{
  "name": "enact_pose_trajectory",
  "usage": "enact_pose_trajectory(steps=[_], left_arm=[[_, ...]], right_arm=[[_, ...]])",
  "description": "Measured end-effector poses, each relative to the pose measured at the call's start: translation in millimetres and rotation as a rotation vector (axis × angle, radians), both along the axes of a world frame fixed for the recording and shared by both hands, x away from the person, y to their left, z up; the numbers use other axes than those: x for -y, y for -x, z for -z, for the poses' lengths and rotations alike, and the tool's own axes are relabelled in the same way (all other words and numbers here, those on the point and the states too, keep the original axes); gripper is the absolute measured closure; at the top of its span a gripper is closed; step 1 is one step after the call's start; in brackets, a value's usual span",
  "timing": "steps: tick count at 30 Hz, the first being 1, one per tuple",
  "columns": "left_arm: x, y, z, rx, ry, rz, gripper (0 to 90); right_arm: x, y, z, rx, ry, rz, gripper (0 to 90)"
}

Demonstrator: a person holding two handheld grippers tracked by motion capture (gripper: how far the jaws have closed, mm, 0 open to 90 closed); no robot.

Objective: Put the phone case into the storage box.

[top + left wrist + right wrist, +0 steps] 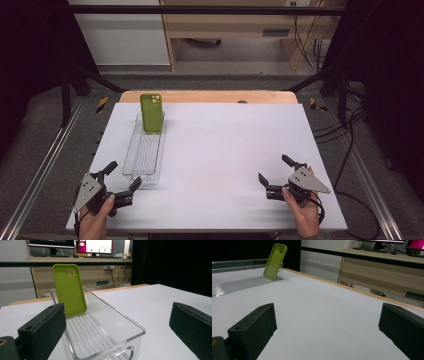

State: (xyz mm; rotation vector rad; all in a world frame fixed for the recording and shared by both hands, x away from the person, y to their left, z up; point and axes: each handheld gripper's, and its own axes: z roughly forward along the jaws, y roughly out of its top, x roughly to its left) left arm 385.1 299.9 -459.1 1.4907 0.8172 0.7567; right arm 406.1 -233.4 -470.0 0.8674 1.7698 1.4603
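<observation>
Looking down from the high view, a lime-green soft phone case [151,113] stands upright at the far end of a long clear ribbed plastic tray [145,150], leaning against the tray's far wall, camera cut-out uppermost. Its long axis runs up and down, tipped slightly away from the person; the tray's long axis runs near to far on the white table [225,150]. The left gripper [121,176] sits just beside the tray's near end, jaws spread wide and holding nothing. The right gripper [274,170] rests well apart, near the table's right side, likewise wide open and empty.

From the left gripper view, the case [69,290] shows its hollow inner face toward the camera, with the tray [130,328] directly between the jaws.

From the right gripper view, the case [275,261] leans visibly, seen side-on.

A likely risk: the light tray could slide or the propped case topple flat if a jaw nudges the tray wall while reaching in.
</observation>
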Motion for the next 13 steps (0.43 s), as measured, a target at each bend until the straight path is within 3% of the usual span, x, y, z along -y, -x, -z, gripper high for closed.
enact_pose_trajectory(steps=[6,11,13], left_arm=[[5.4,-5.0,0.1,-0.005,-0.012,0.004,0.7],[7.7,-8.5,1.1,0.000,-0.009,-0.031,0.8],[9.0,-8.7,1.0,0.009,-0.030,-0.036,0.7]], right_arm=[[0.7,-0.7,2.2,0.003,-0.023,-0.008,1.7],[2.1,-0.4,2.6,0.019,-0.036,-0.005,1.6],[2.4,-0.4,2.6,0.021,-0.035,-0.003,1.6]])
